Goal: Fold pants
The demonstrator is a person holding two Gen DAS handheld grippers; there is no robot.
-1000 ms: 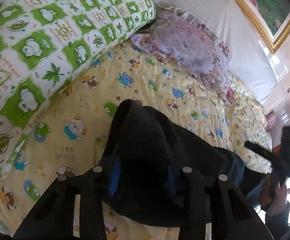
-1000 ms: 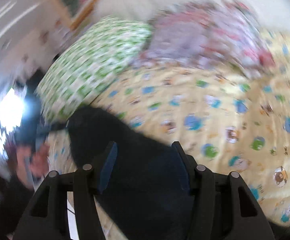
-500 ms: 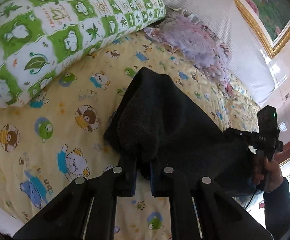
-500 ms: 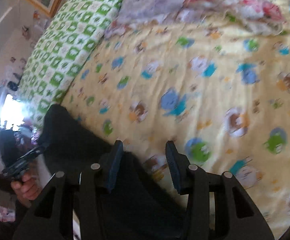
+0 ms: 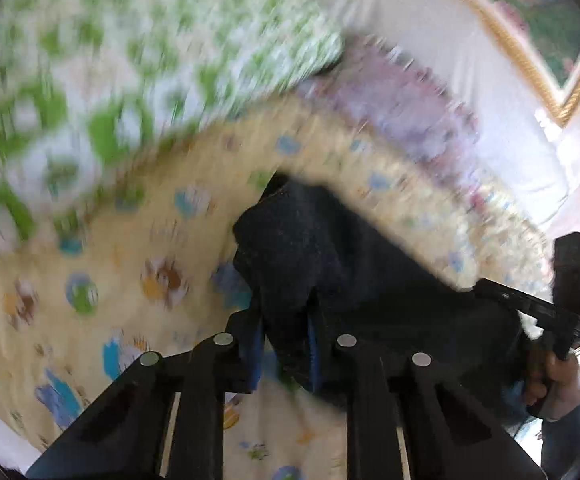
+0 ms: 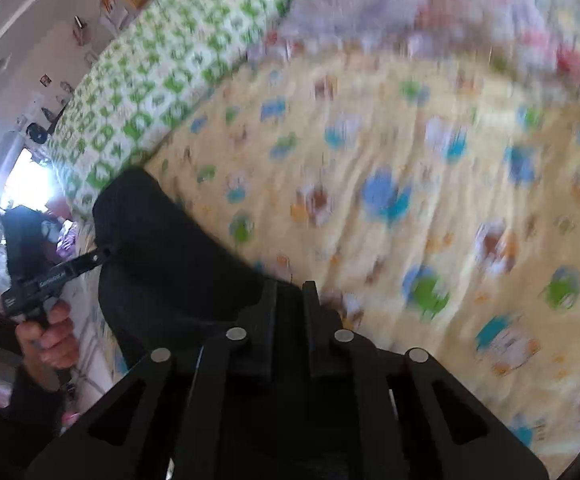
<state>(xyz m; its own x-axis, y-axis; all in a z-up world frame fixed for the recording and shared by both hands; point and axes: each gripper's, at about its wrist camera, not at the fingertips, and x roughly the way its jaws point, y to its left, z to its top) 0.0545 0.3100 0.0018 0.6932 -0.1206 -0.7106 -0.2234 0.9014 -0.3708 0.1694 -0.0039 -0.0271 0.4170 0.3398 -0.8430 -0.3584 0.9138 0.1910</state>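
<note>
On your left, the green-and-white pillow (image 5: pixel 102 80) lies blurred along the edge of the yellow bear-print sheet (image 5: pixel 102 264). Your left gripper (image 5: pixel 284 334) has a fold of the dark pants (image 5: pixel 329 248) between its blue pads, and its jaws are opening. The pants stretch across the sheet between both tools — from the bunched end at your left gripper over to your right gripper (image 6: pixel 290 300). There the jaws are pinched tight on the cloth's near edge. Further right, a purple floral blanket (image 5: pixel 401 120) is heaped at the headboard.
</note>
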